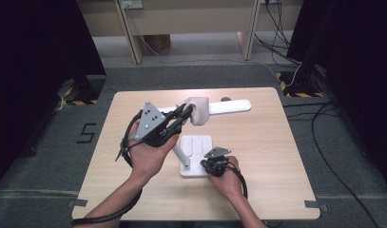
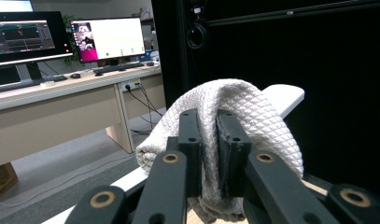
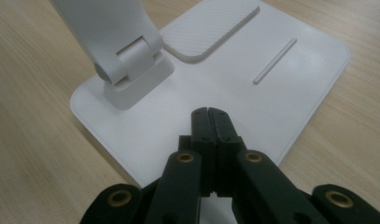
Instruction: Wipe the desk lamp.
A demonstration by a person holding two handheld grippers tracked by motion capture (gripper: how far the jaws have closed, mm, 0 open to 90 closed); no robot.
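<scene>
My left gripper (image 1: 185,113) sits up above the wooden table (image 1: 257,156), to the left of the lamp base (image 1: 197,161) and a little beyond it. Its jaws are pinching a white quilted cloth (image 1: 198,110), and that cloth is draped over the long white lamp bar (image 1: 229,106) that runs level above the far part of the table. In the left gripper view the cloth (image 2: 234,112) folds over both black fingers (image 2: 191,140) and hangs down between them, with the rounded end of the lamp bar (image 2: 285,95) poking out just behind it. Past that, a desk with two lit monitors (image 2: 108,39) stands well apart from the lamp.

From the lamp base a slim white arm (image 1: 180,154) rises on a slant toward the bar, hinged at the base's near left corner. In the right gripper view that hinge (image 3: 131,70) shows just beyond my jaws, with a raised pad and a thin groove further across the base (image 3: 295,65).

My right gripper (image 1: 211,166) is at the near right edge of the lamp base, tilted down onto it. Its jaws are pressed tight together with nothing between them, and their tips (image 3: 211,114) rest on the flat white plate, just in from its edge.
</scene>
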